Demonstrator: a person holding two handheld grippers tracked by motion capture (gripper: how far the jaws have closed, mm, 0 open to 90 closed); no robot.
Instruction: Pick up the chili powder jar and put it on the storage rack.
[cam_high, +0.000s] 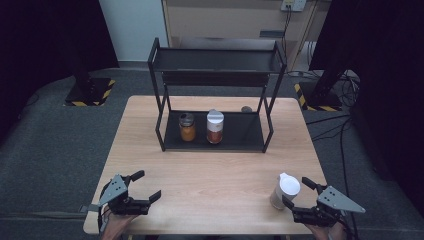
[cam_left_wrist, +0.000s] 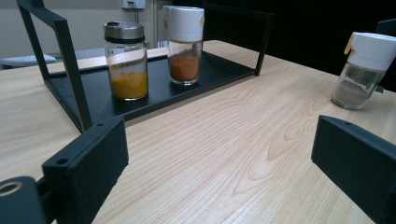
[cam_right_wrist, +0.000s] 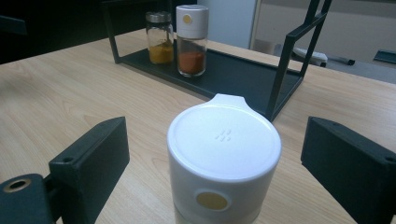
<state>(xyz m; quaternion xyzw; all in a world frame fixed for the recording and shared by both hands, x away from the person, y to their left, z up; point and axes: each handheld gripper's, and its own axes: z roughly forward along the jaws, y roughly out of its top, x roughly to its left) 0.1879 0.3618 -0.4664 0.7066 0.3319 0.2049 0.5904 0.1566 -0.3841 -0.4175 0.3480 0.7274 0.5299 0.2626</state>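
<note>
A black two-tier rack stands at the back middle of the wooden table. On its lower shelf are a metal-lidded jar of yellow spice and a white-capped jar of red spice. A third white-capped jar stands upright near the table's front right. My right gripper is open with its jaws on either side of that jar, not touching it. My left gripper is open over bare wood at the front left.
The rack's upper shelf is bare. A small dark round object lies on the table behind the rack. Cables run over the grey floor to the right. Bare wood stretches between the two grippers.
</note>
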